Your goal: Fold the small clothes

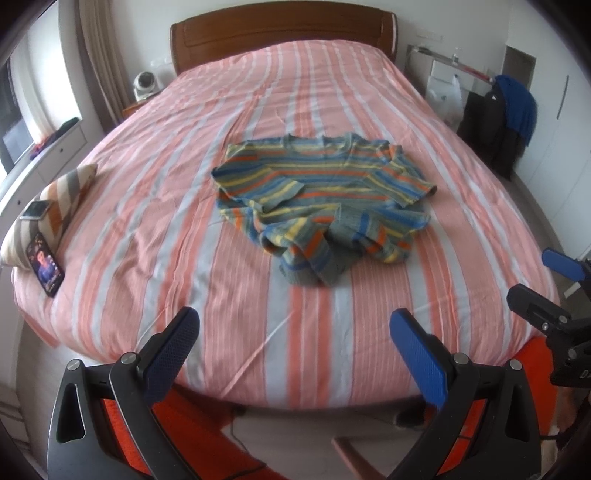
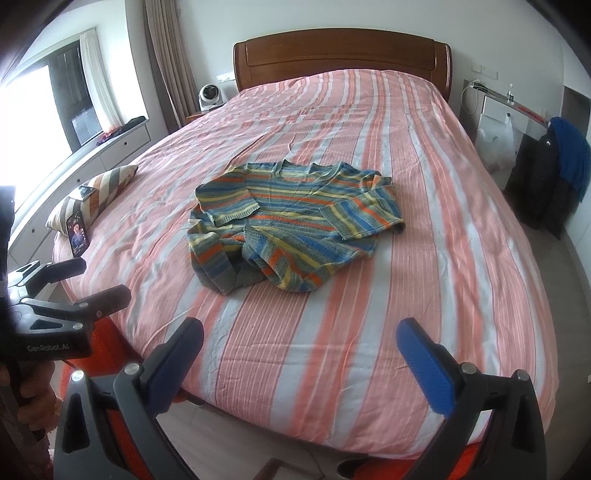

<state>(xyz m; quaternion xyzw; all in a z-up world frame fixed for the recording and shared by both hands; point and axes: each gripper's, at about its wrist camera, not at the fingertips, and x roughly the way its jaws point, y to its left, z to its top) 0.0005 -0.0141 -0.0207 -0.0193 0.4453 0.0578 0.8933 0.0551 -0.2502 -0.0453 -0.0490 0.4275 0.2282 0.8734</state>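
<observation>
A small knitted sweater (image 1: 321,195) with blue, yellow, orange and grey stripes lies in the middle of the bed, collar toward the headboard, both sleeves folded inward and its hem bunched up. The right wrist view shows the same sweater (image 2: 295,221). My left gripper (image 1: 293,328) hovers open over the foot of the bed, well short of the sweater, with nothing between its blue pads. My right gripper (image 2: 299,338) is likewise open and empty at the foot of the bed. Each gripper shows at the edge of the other's view.
The bed (image 1: 332,350) carries a pink, orange and white striped cover. A striped pillow (image 1: 62,199) with a lit phone (image 1: 46,264) leaning on it lies at the left edge. A wooden headboard (image 1: 284,33) stands at the back. Dark clothes (image 2: 554,177) hang at the right.
</observation>
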